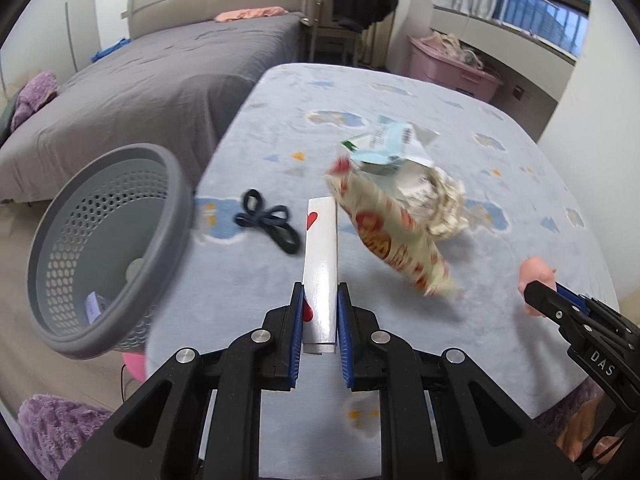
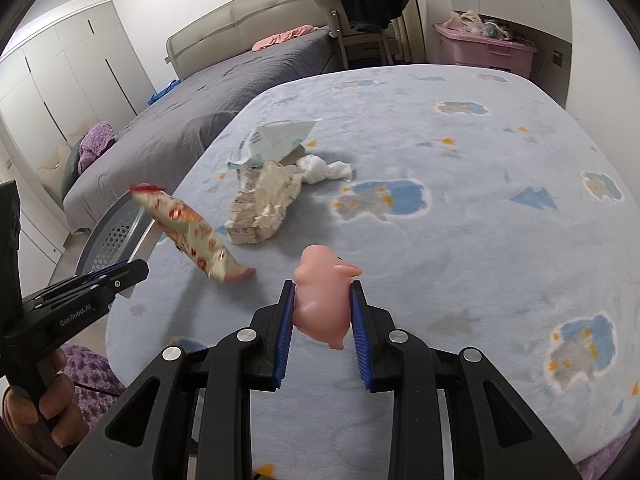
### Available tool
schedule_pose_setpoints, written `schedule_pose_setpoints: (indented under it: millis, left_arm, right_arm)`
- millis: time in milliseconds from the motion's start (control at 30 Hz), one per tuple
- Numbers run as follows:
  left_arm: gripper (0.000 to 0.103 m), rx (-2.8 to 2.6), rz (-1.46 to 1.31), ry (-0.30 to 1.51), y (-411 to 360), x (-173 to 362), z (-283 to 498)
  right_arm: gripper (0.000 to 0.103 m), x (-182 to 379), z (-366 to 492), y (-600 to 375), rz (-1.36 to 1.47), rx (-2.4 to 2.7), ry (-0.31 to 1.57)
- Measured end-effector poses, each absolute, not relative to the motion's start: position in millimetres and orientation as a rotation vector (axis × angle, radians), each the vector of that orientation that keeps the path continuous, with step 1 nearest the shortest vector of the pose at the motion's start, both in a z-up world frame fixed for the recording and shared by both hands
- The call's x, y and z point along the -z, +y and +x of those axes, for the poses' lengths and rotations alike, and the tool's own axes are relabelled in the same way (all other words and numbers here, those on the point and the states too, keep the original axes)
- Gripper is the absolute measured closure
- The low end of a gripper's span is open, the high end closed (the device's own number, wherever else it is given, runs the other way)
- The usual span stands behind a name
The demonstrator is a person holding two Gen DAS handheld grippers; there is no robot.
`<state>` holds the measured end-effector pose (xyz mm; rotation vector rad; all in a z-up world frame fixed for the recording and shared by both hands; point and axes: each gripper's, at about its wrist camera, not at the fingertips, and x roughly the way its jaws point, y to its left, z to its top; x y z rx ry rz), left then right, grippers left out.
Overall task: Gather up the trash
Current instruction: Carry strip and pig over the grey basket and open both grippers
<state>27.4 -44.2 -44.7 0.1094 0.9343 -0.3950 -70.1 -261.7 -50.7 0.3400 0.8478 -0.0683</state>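
My left gripper [image 1: 319, 300] is shut on a white card with red hearts [image 1: 320, 264], held above the blue blanket. My right gripper [image 2: 323, 300] is shut on a pink toy pig [image 2: 322, 300]; the pig also shows in the left wrist view [image 1: 536, 276]. A blurred red-and-cream snack wrapper [image 1: 394, 236] hangs in the air between the grippers, also in the right wrist view [image 2: 192, 236]. Crumpled paper [image 2: 262, 200], a torn pale-blue package [image 2: 276, 140] and a white tissue [image 2: 324, 170] lie on the blanket. A grey perforated bin [image 1: 100, 256] sits tilted at the left.
A black hair tie [image 1: 268, 220] lies on the blanket [image 2: 480, 220] near the bin. A grey bed [image 1: 160, 80] stands behind, a chair with dark clothes [image 1: 352, 4] and a pink storage box [image 1: 452, 64] at the back. Purple fabric [image 1: 56, 432] lies low left.
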Motion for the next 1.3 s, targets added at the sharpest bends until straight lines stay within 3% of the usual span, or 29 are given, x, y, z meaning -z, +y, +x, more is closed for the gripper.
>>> schedule_pose_setpoints:
  millis: [600,1300]
  left_arm:
    - [0.087,0.257,0.008,0.841,36.6,9.8,50.7]
    - [0.087,0.041,-0.042,0.847,155.6,22.9,109.0]
  right_arm:
    - [0.076,12.4,-8.1,-177.9,0.242,-0.112,0.803]
    - [0.076,8.1,100.8,-28.1,0.118,-0.412,0.833]
